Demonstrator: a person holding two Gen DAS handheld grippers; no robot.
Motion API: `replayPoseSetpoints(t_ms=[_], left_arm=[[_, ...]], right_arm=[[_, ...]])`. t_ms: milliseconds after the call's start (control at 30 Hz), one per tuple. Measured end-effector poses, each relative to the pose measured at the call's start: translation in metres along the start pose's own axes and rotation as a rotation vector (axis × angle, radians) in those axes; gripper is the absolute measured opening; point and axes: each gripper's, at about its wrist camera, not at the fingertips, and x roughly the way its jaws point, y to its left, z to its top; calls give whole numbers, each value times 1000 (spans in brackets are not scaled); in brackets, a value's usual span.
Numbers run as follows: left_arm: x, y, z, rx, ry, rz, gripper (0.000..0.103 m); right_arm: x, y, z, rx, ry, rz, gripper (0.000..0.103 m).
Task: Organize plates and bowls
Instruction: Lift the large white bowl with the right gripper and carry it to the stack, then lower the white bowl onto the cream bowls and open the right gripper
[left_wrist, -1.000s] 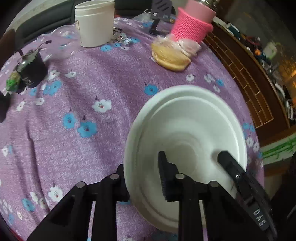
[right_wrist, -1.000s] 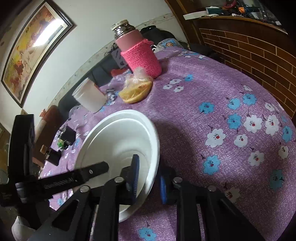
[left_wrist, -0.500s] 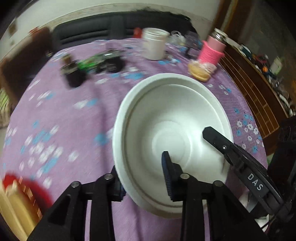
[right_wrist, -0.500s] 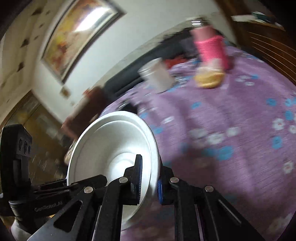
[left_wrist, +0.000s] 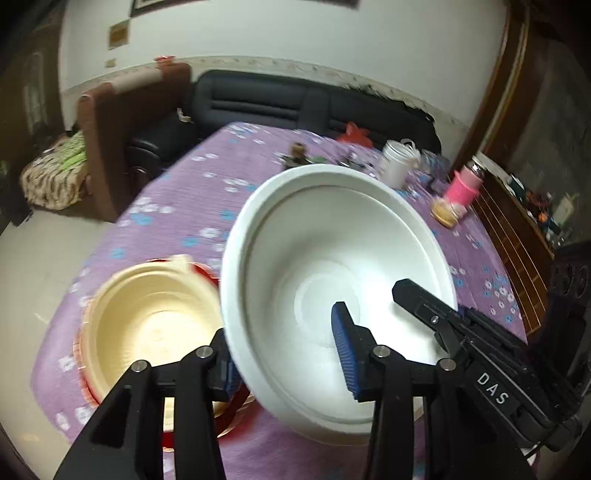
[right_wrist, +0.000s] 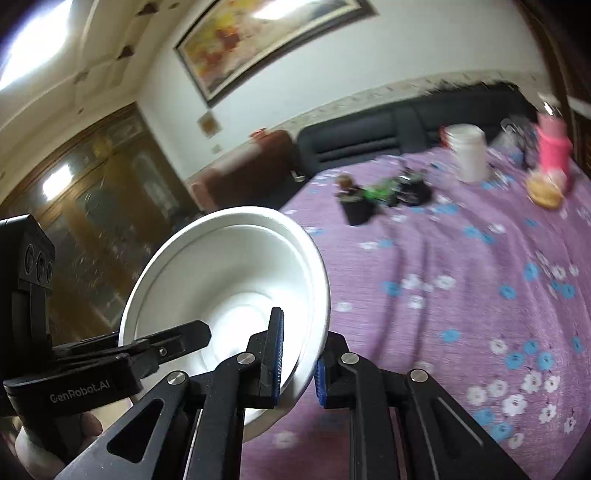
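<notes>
Since a second earlier, both tongs had carried the bowl up off the cloth and across toward the counter's near-left edge; the jar and flask, close before, now sat far back.

Round counter under purple flowered tablecloth (left_wrist: 207, 177), edge to edge in both views. Dark sofa (left_wrist: 295, 107) behind it.

Large white foam bowl (left_wrist: 332, 266), tilted, mouth toward the cameras, held in the air over the cloth. Left tongs (left_wrist: 284, 358) clamped on its near-left rim, one blue pad inside, one outside. Right tongs (right_wrist: 297, 354) pinched shut on the opposite rim, the wall of the bowl between the pads.

Cream round plastic bowl (left_wrist: 151, 317) sat on the counter just left of the white one, nested in something red (left_wrist: 203, 267); motion blur, cannot tell what kind of dish.

Far side: white cylindrical jar (left_wrist: 397, 166), pink knit-sleeved flask (left_wrist: 463, 188), tan bread-like item in clear wrap (left_wrist: 445, 216) beside the flask. Small dark objects (right_wrist: 384, 192) mid-cloth, too blurred to identify.
</notes>
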Motion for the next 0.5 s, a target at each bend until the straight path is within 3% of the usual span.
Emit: replayPoseSetpoints(t_ms=[100,200,333,500], left_arm=[[-14,25,-8,-40,-30,34,55],[-19,45,-15,-67,-53,96,55],[-17,76,-22,-115,-37,122,55],[-9,98,-26,-124,-20,139,55]], right_arm=[[13,34,-1,-58,27,21,16],[32,59,-5,-100,56,34,16],[62,77,-15,-91,124,66,16],[83,92,-25,-116,151,31,16]])
